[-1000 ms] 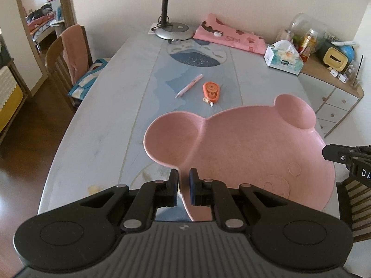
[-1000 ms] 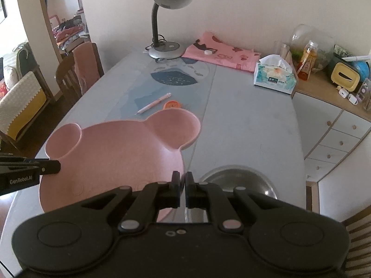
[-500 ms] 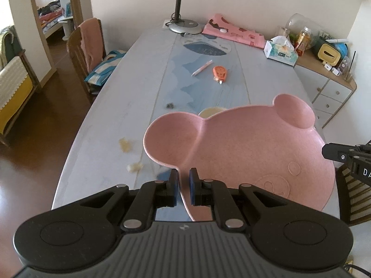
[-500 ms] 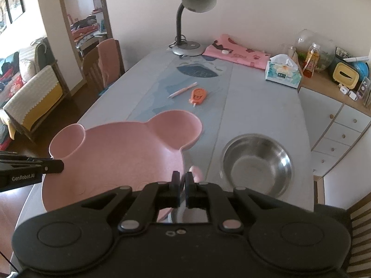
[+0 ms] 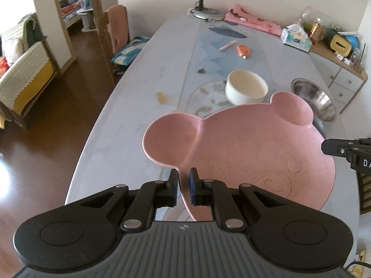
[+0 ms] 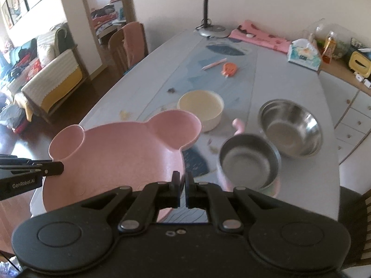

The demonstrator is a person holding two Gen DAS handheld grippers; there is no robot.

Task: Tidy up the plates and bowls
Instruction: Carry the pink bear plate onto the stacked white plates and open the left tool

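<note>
Since a second ago the whole view has slid back along the surface (image 5: 120,120): the lamp and tissue box have drawn off toward 12 o'clock, and a cream bowl (image 5: 246,90), a big steel bowl (image 6: 291,131) and a small steel bowl in a pink shell (image 6: 249,162) have come into sight. The pink bear plate (image 5: 243,153) sits the same between my two tools throughout.

I carry that plate in the air, above the near end of the surface. My left hand-held gripper (image 5: 183,185) is clamped narrow on its rim at 6 o'clock in the left view, just below the left ear. My right hand-held gripper (image 6: 182,184) pinches the opposite rim, likewise nearly closed on the thin edge.

I judge this to be the carrying step: the plate is being brought toward the bowls for sorting. Next I need a bare patch of surface, probably at 6 o'clock from the cream bowl, and must lower both sides evenly so it lands flat without knocking the small steel bowl at 3 o'clock.

The plate's ears point away from me toward 12 o'clock, its chin toward me. Its long axis runs side to side, gripper to gripper, and it looks tilted slightly, hollow face up.
</note>
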